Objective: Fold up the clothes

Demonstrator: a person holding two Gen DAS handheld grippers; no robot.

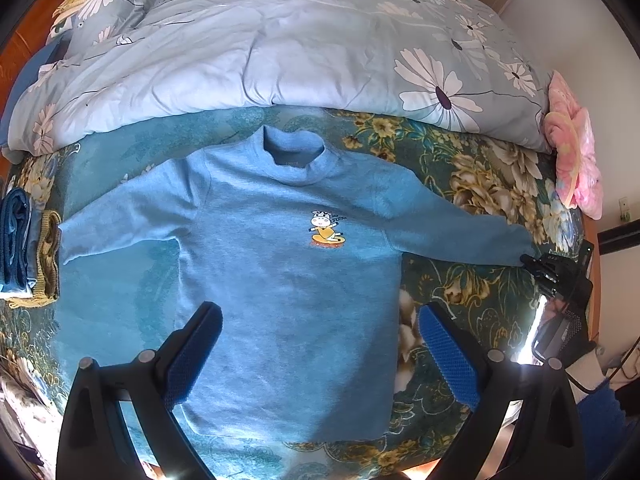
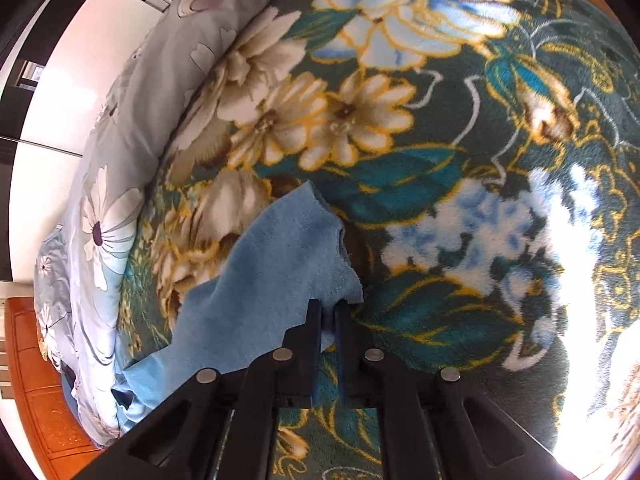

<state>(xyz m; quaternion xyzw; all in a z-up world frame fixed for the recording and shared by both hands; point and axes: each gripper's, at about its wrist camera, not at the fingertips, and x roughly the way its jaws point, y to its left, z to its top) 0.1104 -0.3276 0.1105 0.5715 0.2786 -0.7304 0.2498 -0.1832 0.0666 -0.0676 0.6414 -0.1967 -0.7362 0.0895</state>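
Below the wide-open left jaws [image 1: 316,348] lies the blue top [image 1: 280,272]; right jaws [image 2: 329,308] pinch its cuff [image 2: 304,248].

A blue sweater [image 1: 280,264] lies flat, front up, on the bed's floral blanket [image 1: 472,184], collar toward the quilt [image 1: 248,52], both sleeves spread sideways. A small cartoon print (a cow, it seems) marks its chest. One cuff [image 2: 320,248] is pinched and slightly lifted.

The left gripper [image 1: 320,344] hovers with jaws spread wide; the right gripper [image 2: 329,312] has its jaws pinched nearly together on cloth.
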